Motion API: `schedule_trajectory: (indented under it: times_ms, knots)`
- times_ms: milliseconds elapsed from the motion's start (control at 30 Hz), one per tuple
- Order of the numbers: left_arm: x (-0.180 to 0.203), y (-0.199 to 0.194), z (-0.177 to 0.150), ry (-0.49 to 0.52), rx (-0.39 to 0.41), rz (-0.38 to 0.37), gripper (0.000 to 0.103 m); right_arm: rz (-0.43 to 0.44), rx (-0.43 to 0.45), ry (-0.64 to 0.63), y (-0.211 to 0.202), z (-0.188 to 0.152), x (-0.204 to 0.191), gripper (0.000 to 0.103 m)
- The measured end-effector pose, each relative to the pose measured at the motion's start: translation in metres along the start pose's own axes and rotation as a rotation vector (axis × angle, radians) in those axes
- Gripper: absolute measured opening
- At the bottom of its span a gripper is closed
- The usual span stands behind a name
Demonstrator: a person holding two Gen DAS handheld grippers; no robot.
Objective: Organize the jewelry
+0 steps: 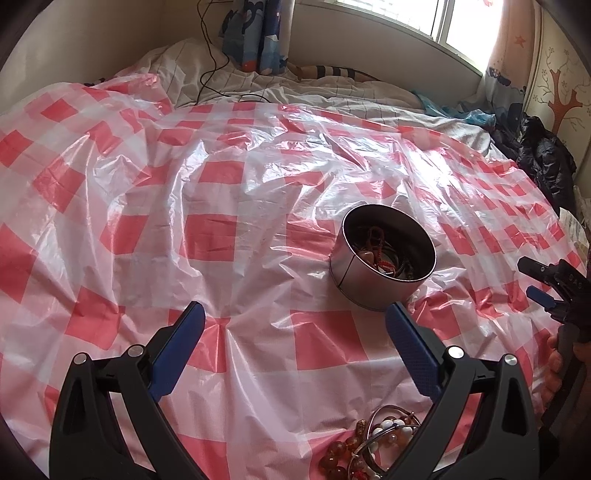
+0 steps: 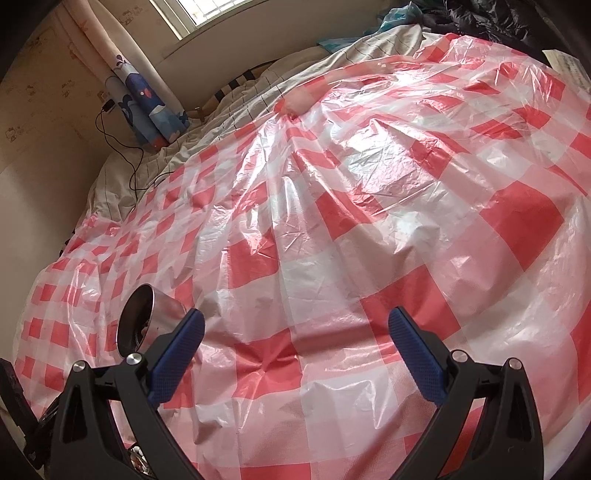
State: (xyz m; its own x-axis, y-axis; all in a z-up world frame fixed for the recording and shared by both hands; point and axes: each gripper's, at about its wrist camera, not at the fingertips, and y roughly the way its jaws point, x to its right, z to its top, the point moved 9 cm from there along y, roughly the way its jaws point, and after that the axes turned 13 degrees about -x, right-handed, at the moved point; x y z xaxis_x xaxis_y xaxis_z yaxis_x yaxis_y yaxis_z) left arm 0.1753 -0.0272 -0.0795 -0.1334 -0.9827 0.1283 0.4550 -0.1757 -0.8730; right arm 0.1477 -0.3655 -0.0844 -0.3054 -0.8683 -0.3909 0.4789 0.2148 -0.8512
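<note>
A round silver tin [image 1: 373, 275] stands on the red-and-white checked plastic sheet [image 1: 229, 206], holding red cord and beaded jewelry. It also shows at the left of the right wrist view [image 2: 142, 319]. A loose pile of amber and white bead bracelets and metal bangles [image 1: 373, 445] lies near the front, by my left gripper's right finger. My left gripper [image 1: 295, 314] is open and empty, just short of the tin. My right gripper [image 2: 295, 321] is open and empty over bare sheet; it also shows at the right edge of the left wrist view [image 1: 543, 284].
The sheet covers a bed with a rumpled white quilt [image 1: 258, 85] at the far side. A black cable [image 1: 210, 55] trails over it. Blue curtains [image 1: 255, 33] and a window lie behind. Dark clothing [image 1: 543, 155] is heaped at the right edge.
</note>
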Motion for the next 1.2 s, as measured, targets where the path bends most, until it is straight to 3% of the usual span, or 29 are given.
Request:
schedule_trajectory:
  times_ms: [667,800,900,1033,1200]
  knots:
    - [-0.001,0.0,0.001,0.005,-0.001,0.0,0.094,0.003,-0.005,0.006,0.001,0.0,0.003,0.096]
    - [-0.003,-0.004,-0.003,0.019,0.005,-0.002,0.094,0.054,-0.001,-0.024,-0.009,-0.008,-0.011,0.095]
    - [-0.019,-0.009,-0.005,-0.007,0.009,0.0,0.094,0.125,0.018,-0.093,-0.025,-0.025,-0.037,0.096]
    - [-0.043,-0.014,-0.005,-0.061,0.012,-0.003,0.094,0.199,0.007,-0.265,-0.037,-0.075,-0.086,0.096]
    - [-0.05,-0.014,-0.009,-0.074,0.008,0.004,0.094,0.2,-0.045,-0.571,-0.031,-0.142,-0.15,0.095]
